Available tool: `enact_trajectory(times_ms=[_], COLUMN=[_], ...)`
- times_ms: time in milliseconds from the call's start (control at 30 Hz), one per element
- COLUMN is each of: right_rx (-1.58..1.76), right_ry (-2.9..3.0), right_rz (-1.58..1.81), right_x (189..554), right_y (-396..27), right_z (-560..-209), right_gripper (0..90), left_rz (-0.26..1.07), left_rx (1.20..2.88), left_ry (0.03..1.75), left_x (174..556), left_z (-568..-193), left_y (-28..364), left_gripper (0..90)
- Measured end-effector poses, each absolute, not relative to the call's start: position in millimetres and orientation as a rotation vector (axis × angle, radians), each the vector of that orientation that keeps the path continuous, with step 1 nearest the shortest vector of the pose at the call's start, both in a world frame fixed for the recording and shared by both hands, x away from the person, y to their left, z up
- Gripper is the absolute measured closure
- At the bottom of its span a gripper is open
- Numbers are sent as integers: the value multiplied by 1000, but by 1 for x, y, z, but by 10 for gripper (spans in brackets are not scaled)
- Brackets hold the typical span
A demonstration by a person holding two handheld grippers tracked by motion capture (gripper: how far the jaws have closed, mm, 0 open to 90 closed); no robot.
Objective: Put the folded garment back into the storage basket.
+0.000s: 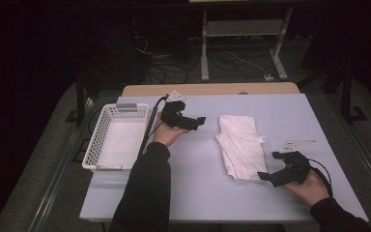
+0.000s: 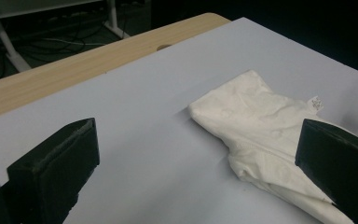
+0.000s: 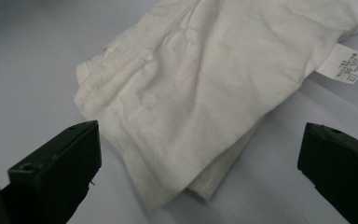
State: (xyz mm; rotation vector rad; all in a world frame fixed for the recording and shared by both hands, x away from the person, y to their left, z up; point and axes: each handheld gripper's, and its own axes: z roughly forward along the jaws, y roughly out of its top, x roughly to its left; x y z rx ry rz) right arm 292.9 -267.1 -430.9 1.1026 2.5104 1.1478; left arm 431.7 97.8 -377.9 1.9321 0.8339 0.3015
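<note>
A folded white cloth (image 1: 239, 145) lies on the pale blue table top (image 1: 193, 179), right of centre. It has a small care label (image 3: 347, 63) at one edge. My left gripper (image 1: 199, 121) hovers to the left of the cloth's far end, jaws wide open and empty; the cloth (image 2: 265, 126) lies ahead and to the right between them. My right gripper (image 1: 265, 177) sits at the cloth's near right corner, jaws open, with the cloth's hemmed corner (image 3: 186, 116) just ahead of them.
A white plastic basket (image 1: 101, 145) stands at the table's left edge, nothing visible inside it. A wooden strip (image 1: 212, 89) runs along the far edge. Beyond it are a metal stand (image 1: 241, 29) and cables on the dark floor.
</note>
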Motion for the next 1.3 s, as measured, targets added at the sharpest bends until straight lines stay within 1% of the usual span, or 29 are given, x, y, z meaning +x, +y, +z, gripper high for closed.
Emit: enact_trajectory(times_ms=[467,500,667,933,1033,1067,1133,1267,1300], right_rx=[1094,1094,1091,1070,1072,1066,1064,1068,1069], right_ry=[2554,2566,2571,2594,2594,2600,2604,2617,2619], right_rz=[1113,1105,1099,1090,1092,1096,1092,1065,1063], right_x=[292,293,292,291,291,291,291,291,291], right_y=[-262,-261,-261,-260,-260,-260,-260,-258,-258], right_z=[-436,-437,-437,-439,-439,-439,-439,-442,-442], right_gripper=[0,0,0,45,46,72,77,132,134], left_rz=[250,216,198,134,130,123,116,96,92], left_rx=[1953,1945,1968,1982,1993,2003,1994,2006,2008], left_ry=[850,855,853,883,880,889,896,915,915], left_x=[442,444,446,453,454,455,456,458,459], left_z=[-395,-404,-412,-427,-429,-434,-436,-441,-442], left_y=[80,71,61,41,40,37,36,31,30], left_gripper=[0,0,0,0,0,0,0,0,0])
